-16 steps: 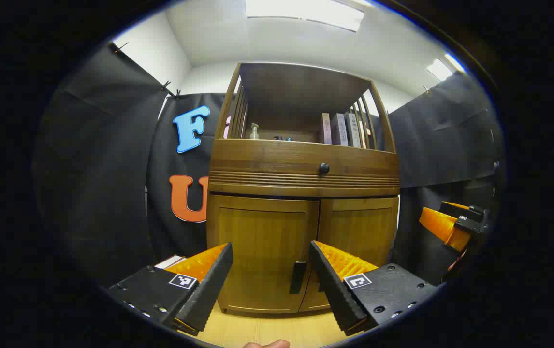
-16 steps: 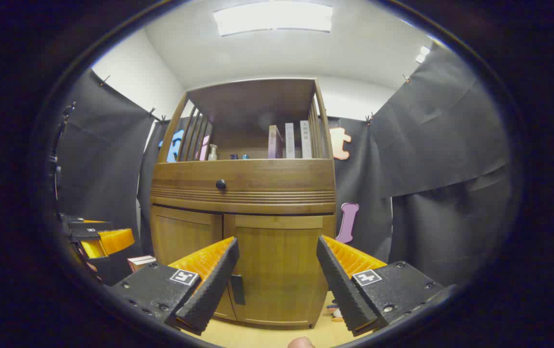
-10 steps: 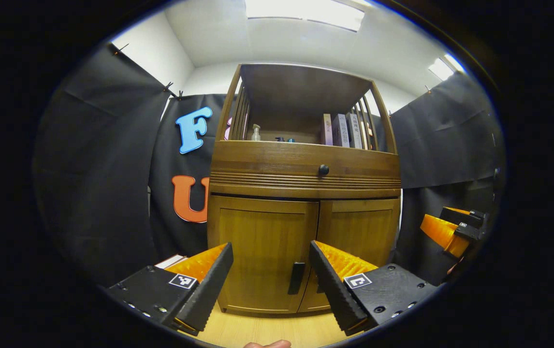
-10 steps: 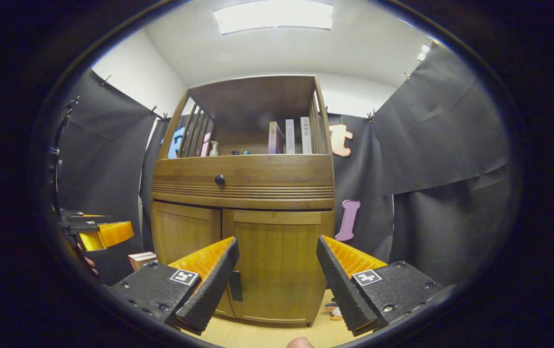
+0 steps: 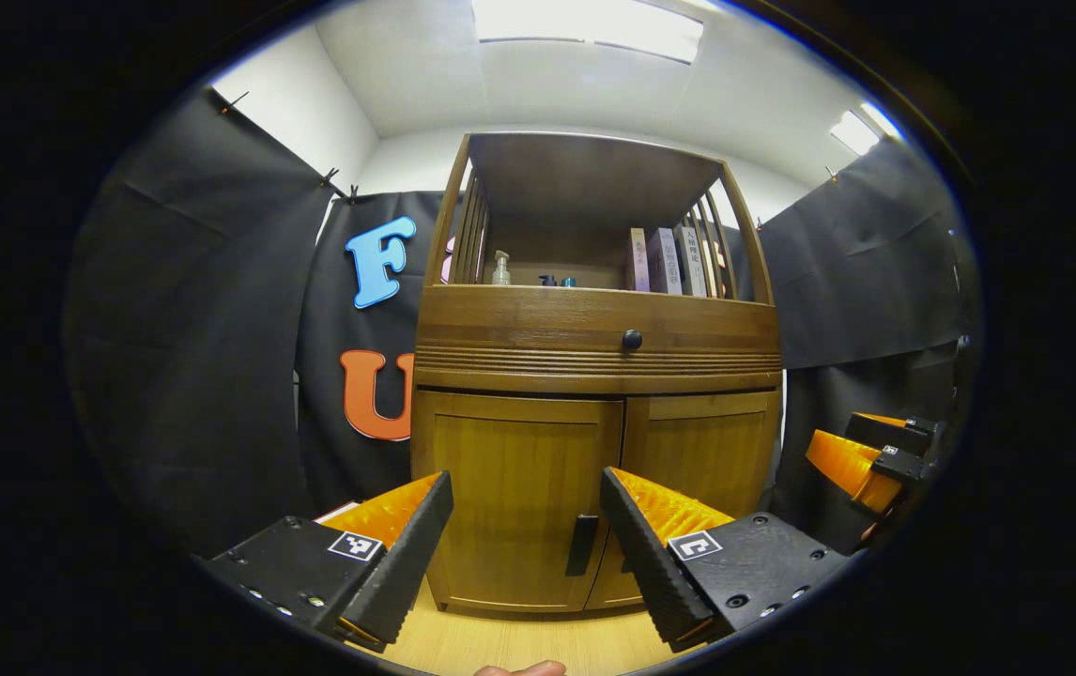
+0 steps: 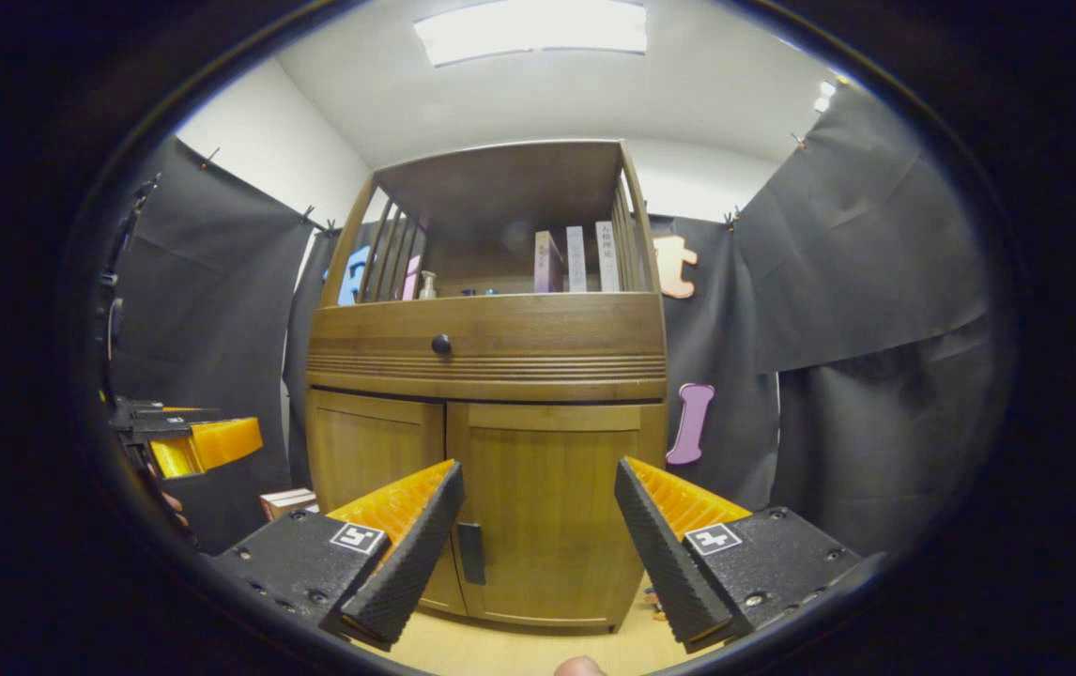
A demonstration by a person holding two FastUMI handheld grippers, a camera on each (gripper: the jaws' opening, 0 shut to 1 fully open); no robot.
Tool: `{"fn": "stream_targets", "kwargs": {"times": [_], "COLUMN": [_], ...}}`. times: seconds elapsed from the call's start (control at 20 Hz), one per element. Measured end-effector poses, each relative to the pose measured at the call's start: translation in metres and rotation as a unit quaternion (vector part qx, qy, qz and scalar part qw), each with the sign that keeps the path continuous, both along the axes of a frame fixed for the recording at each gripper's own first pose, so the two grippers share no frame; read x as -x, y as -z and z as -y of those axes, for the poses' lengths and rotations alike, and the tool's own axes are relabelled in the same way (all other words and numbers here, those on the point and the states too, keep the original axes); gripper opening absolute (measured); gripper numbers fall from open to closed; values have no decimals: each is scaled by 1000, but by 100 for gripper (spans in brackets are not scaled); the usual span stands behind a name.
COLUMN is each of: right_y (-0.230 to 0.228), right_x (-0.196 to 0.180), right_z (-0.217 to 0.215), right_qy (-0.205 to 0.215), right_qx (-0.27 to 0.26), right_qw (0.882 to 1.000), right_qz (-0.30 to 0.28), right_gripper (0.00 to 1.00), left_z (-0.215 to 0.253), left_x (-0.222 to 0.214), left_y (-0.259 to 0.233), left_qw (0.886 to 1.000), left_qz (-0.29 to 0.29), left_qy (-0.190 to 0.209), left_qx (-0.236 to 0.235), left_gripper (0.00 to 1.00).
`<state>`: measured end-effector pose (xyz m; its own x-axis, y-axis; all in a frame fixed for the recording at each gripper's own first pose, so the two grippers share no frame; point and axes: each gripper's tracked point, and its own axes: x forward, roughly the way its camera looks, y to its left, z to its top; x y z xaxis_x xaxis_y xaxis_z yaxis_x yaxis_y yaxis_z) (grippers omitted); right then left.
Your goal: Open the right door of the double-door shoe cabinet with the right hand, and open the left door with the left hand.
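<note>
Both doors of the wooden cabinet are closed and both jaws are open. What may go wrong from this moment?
1. The two dark door handles sit close together at the centre seam, so the left gripper and the right gripper may collide or take the wrong handle.
2. The handles are slim; open jaws may slip off when pulling.
3. A small box lies on the floor left of the brown wooden shoe cabinet; the left door may hit it.

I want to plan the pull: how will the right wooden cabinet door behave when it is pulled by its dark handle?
The right wooden cabinet door looks rigid, so it likely swings stiffly. Its dark vertical handle is slim and may slip.
</note>
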<state>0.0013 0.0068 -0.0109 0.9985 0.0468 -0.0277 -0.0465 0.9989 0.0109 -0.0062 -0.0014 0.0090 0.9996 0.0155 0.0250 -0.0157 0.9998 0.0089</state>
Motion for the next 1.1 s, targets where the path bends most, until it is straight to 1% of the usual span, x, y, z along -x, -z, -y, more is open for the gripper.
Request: {"fn": "stream_targets", "kwargs": {"times": [0.35, 0.5, 0.7, 0.9, 1.1], "right_y": [23, 45, 79, 117, 154], "right_x": [-17, -29, -44, -71, -94], "right_z": [-17, -25, -44, -62, -77], "right_qy": [0, 5, -6, -12, -18], "right_qx": [-22, -16, -23, -22, -18], "right_qw": [999, 999, 997, 994, 990], "right_qz": [-26, -48, -78, -105, -137], "right_gripper": [100, 100, 100, 100, 96], "left_z": [-17, -23, -32, -42, -49], "left_x": [2, 9, 11, 12, 10], "left_y": [0, 0, 1, 2, 3], "left_qw": [1000, 1000, 1000, 999, 999], "left_qz": [8, 8, 9, 6, 4], "left_qy": [-11, -16, -24, -29, -35], "left_qx": [-11, -14, -10, -18, -20], "left_gripper": [95, 95, 95, 94, 95]}}
